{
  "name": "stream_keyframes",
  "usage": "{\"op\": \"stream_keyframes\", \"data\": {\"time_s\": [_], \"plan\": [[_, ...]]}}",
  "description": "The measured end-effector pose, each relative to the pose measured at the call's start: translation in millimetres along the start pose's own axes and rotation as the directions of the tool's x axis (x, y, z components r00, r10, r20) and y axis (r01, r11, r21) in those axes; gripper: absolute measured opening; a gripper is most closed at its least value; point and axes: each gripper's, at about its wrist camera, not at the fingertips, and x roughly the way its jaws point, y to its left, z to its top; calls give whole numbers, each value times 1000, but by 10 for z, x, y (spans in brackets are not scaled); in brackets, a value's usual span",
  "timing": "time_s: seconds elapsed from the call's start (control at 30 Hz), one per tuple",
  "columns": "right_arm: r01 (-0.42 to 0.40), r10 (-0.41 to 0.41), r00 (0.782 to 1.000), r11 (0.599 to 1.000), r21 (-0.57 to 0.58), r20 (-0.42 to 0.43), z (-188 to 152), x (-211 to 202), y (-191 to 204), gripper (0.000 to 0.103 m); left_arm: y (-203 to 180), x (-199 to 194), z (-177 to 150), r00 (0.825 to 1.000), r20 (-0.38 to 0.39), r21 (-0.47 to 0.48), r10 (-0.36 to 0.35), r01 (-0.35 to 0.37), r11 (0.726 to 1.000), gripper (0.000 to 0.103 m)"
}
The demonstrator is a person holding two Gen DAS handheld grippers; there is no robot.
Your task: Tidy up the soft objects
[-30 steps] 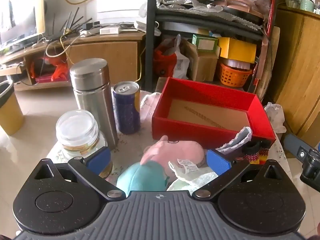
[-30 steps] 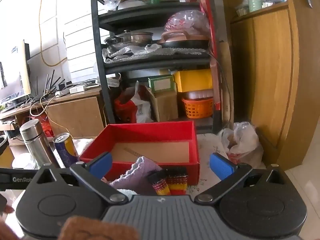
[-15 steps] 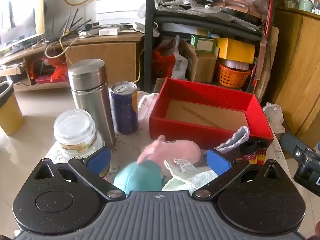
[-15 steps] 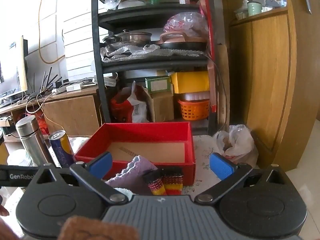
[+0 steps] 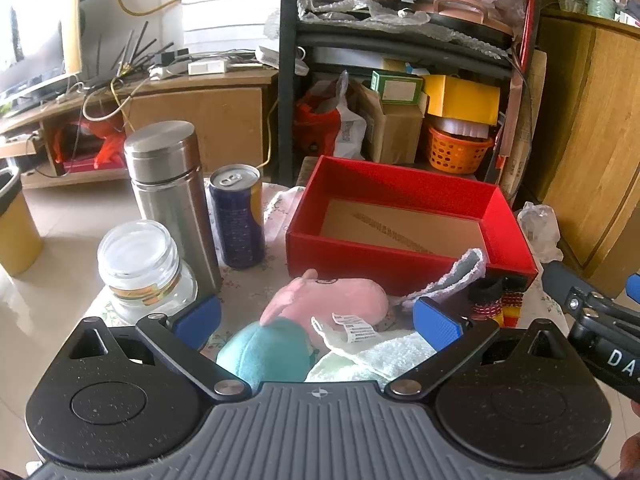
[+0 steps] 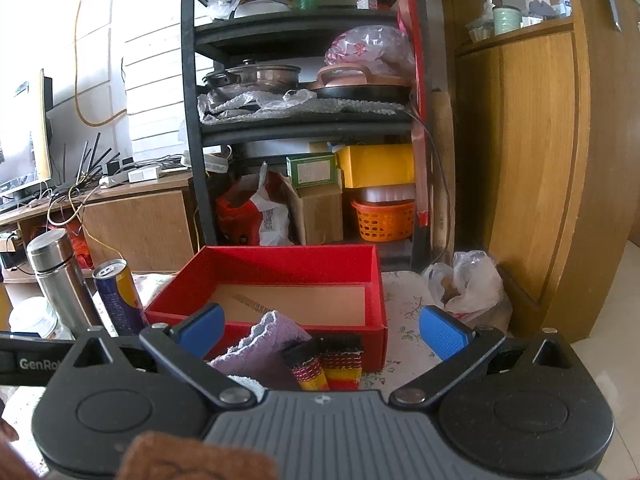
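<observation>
An empty red box [image 5: 404, 216] stands on the small table; it also shows in the right wrist view [image 6: 280, 280]. In front of it lie a pink and teal plush toy [image 5: 320, 308], a white-green towel [image 5: 376, 356], a purple cloth [image 5: 452, 280] and striped socks [image 5: 500, 300]. My left gripper [image 5: 316, 320] is open over the plush toy. My right gripper [image 6: 320, 332] is open above the purple cloth [image 6: 264, 348] and the striped socks [image 6: 332, 364].
A steel flask [image 5: 172, 192], a blue can [image 5: 238, 216] and a glass jar [image 5: 140, 268] stand left of the box. A black shelf rack [image 6: 296, 120] with clutter, a wooden cabinet [image 6: 552, 160] and a plastic bag [image 6: 468, 288] are behind.
Both grippers have pulled back and risen slightly; the objects sit a little lower and farther in both views. Nothing has been gripped.
</observation>
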Motion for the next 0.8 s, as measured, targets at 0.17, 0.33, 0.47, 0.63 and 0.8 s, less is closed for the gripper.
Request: {"op": "stream_keyframes", "data": {"time_s": [0.17,0.33,0.47,0.63,0.8], "plan": [[-2,2,1000,1000,-2,-2,-8,2,15,79,-11,-7,-7,1000,0,-1,-4,4,1000,98],[1,0,1000,1000,1,-3,-11,12,10,79,-19,-19,-5,1000,5,1,0,0,1000,98],[0,0,1000,1000,2,-10,-21,23,8,79,-12,-15,-4,1000,3,-4,-1,1,1000,98],[0,0,1000,1000,2,-9,-27,19,12,79,-7,-8,-2,1000,5,-1,2,-2,1000,98],[0,0,1000,1000,5,-10,-37,25,8,79,-9,-10,-2,1000,5,1,2,-2,1000,98]]}}
